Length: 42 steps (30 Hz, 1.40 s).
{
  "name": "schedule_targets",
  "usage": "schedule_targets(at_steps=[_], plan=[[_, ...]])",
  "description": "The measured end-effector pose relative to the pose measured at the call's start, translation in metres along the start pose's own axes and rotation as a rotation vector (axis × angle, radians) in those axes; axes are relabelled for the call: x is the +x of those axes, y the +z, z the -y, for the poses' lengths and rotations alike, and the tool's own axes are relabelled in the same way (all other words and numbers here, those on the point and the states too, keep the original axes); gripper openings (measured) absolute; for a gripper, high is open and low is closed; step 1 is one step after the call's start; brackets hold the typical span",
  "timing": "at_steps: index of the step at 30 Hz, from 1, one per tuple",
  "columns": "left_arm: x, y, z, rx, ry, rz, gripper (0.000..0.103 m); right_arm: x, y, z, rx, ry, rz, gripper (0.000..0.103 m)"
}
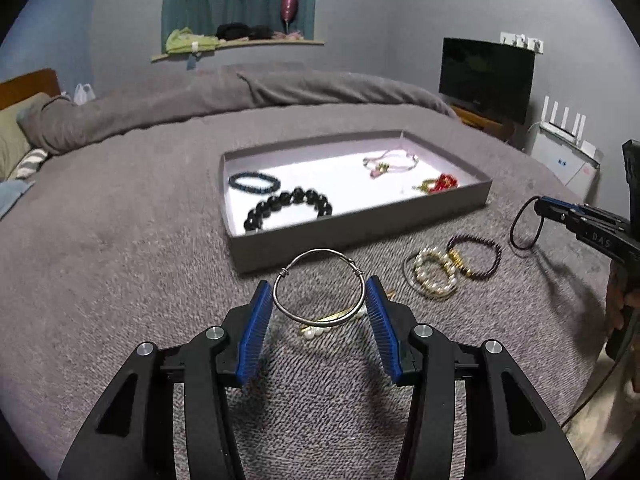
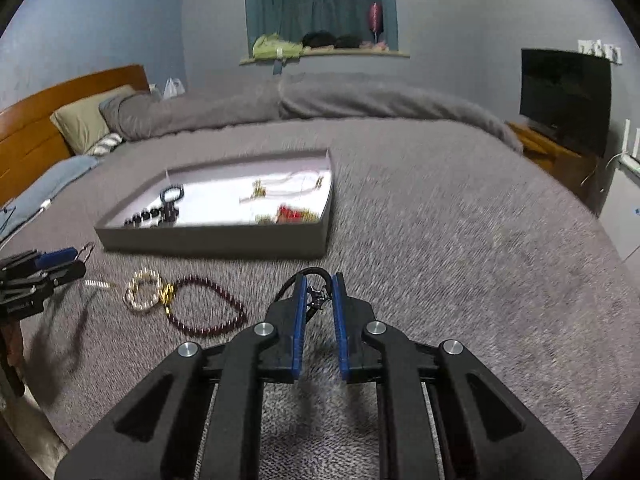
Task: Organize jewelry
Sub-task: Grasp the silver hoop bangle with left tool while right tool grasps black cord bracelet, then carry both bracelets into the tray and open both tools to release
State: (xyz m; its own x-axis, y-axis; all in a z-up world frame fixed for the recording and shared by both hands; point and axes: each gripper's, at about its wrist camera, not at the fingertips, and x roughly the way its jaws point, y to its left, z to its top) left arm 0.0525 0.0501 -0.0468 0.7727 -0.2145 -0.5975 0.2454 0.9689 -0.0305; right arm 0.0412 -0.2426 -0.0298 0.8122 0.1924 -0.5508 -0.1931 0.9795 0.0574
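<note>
Silver bangle between left gripper pads

**Dim room, overexposed tray, smeared right feed**

My feeds show a dim, bluish room. The tray floor glares white. Soft tool shadows fall near on the bed. My right view smears with motion blur; fisheye bending and black corners frame both.
</note>
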Motion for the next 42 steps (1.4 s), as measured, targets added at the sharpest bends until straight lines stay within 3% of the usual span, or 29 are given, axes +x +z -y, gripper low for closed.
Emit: schedule_targets(at_steps=[5, 12, 20, 28, 32, 38, 42], plan=[[-0.006, 0.015, 0.003, 0.004, -0.003, 0.027, 0.05, -0.013, 0.019, 0.0, 0.01, -0.001, 0.062, 0.013], [-0.005, 0.059, -0.004, -0.023, 0.01, 0.077, 0.05, -0.015, 0.074, -0.009, 0.014, -0.006, 0.163, 0.013], [0.026, 0.102, 0.003, -0.037, -0.011, 0.101, 0.05, 0.018, 0.122, -0.01, 0.072, 0.027, 0.225, 0.013], [0.085, 0.11, 0.017, -0.037, -0.068, 0.017, 0.05, 0.078, 0.116, -0.006, 0.089, 0.072, 0.127, 0.013], [0.111, 0.104, 0.023, -0.029, -0.128, -0.068, 0.05, 0.105, 0.105, -0.009, 0.066, 0.06, 0.055, 0.013], [0.135, 0.095, 0.034, 0.017, -0.174, -0.155, 0.05, 0.128, 0.092, -0.017, 0.028, 0.072, -0.025, 0.013], [0.138, 0.091, 0.041, 0.038, -0.194, -0.168, 0.05, 0.138, 0.086, -0.023, 0.0, 0.064, -0.055, 0.013]])
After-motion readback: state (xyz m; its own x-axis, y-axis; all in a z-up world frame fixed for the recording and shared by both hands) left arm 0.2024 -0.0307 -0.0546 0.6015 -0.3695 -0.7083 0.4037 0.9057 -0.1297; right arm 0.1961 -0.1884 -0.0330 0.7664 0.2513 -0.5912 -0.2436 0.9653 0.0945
